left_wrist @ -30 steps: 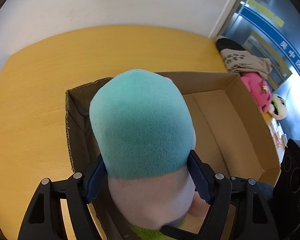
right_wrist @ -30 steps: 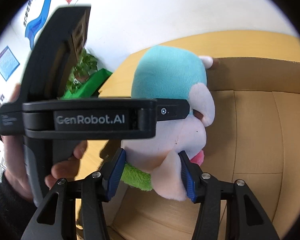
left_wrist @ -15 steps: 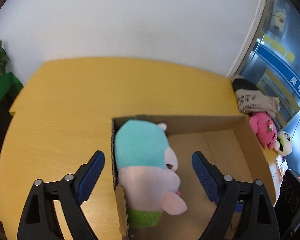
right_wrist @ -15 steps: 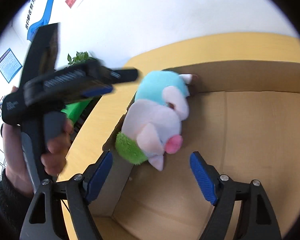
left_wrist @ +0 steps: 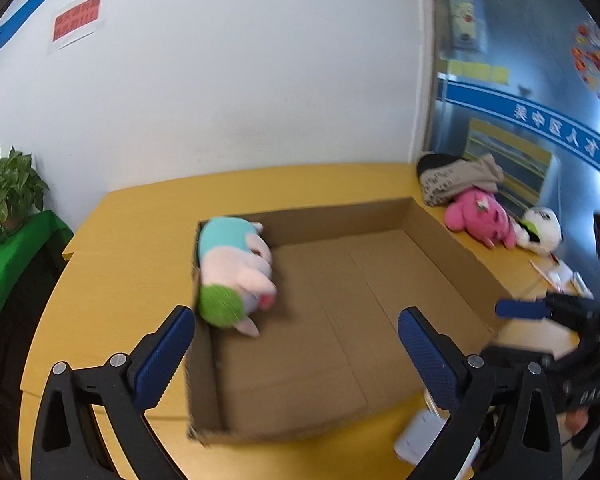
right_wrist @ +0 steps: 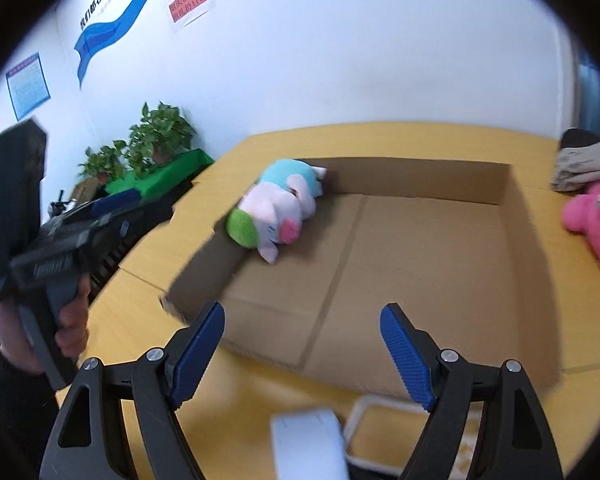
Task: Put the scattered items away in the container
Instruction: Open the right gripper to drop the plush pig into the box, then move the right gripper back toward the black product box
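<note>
Left wrist view: the left gripper hangs above the near edge of the cardboard box with its blue-padded fingers spread wide, nothing between them. At about eleven o'clock inside the box lies the plush toy, on its side against the left wall: teal cap on top, pale pink body, a fuzzy green patch at the near end, a bright pink snout. It's a bit blurred, so finer detail is lost. Right wrist view shows the right gripper also splayed wide and empty, over the yellow table near the box's front wall. Over at two o'clock, outside the box, a pink plush and a white plush sit on the table beside a grey cloth bundle
</note>
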